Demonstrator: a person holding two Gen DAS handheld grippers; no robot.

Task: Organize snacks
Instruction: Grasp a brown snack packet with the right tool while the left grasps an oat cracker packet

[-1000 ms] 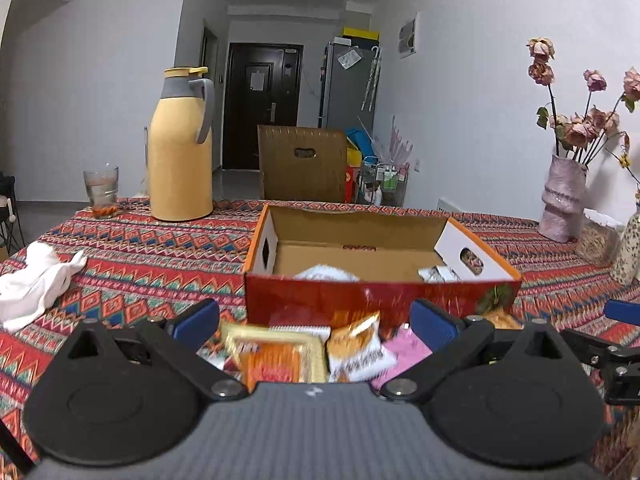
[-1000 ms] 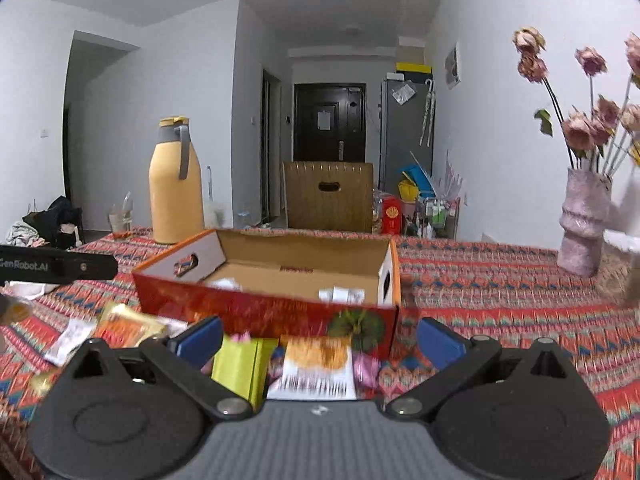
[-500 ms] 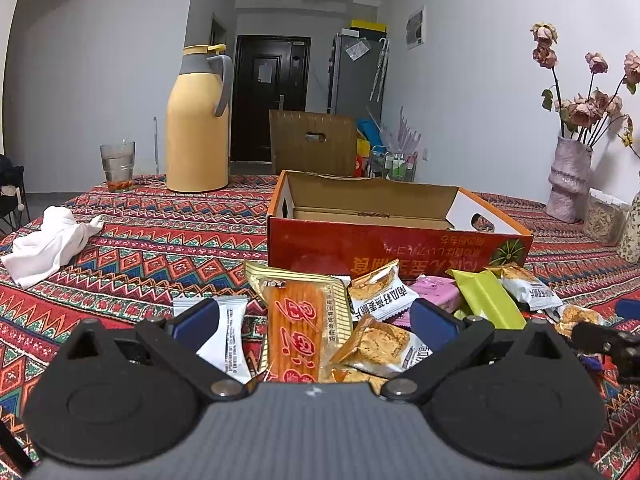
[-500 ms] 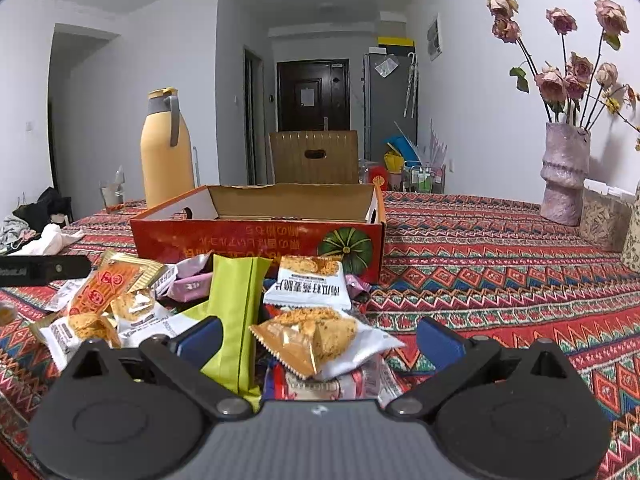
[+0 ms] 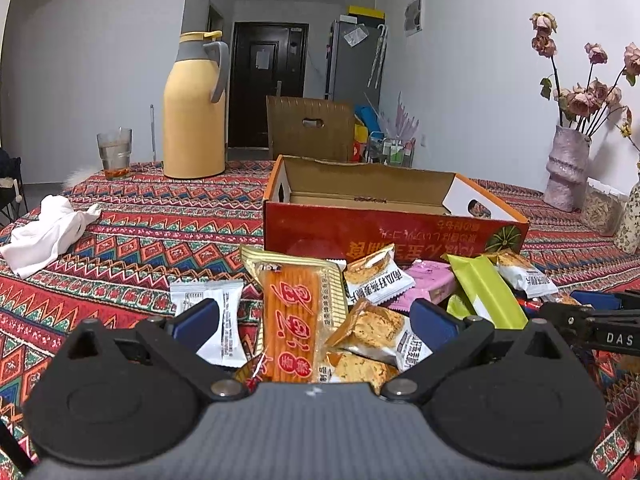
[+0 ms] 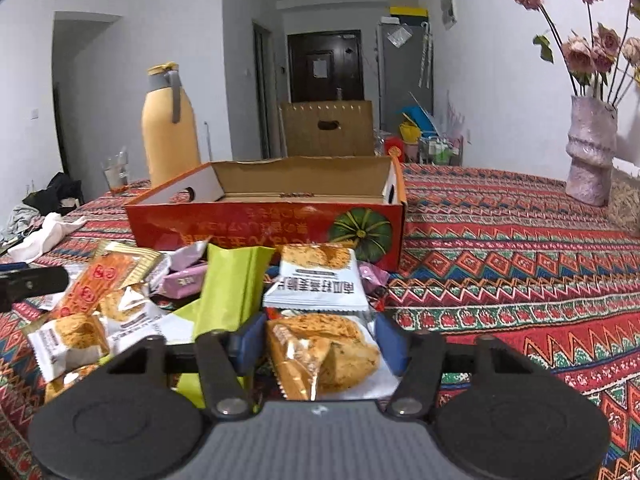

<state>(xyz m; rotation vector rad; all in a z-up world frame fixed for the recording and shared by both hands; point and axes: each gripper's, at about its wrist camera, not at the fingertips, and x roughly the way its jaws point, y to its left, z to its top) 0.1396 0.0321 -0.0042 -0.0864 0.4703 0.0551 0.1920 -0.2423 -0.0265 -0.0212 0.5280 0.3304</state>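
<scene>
**Right tongs narrow around a biscuit packet**

The open red cardboard box (image 6: 264, 224) hides its own floor behind its near wall. Loose snack packets (image 5: 376, 280) lie heaped before it on the zigzag-patterned red tabletop (image 6: 500, 240), a yellow thermos jug (image 5: 195, 108) behind. The right tongs (image 6: 318, 342) have just been closing, the clear-wrapped golden biscuit packet (image 6: 324, 354) between them; whether they grip it, I cannot tell. Both tongs sit lower than a second ago. The left tongs (image 5: 316, 318) gape wide over an orange wafer packet (image 5: 290, 320).
</scene>
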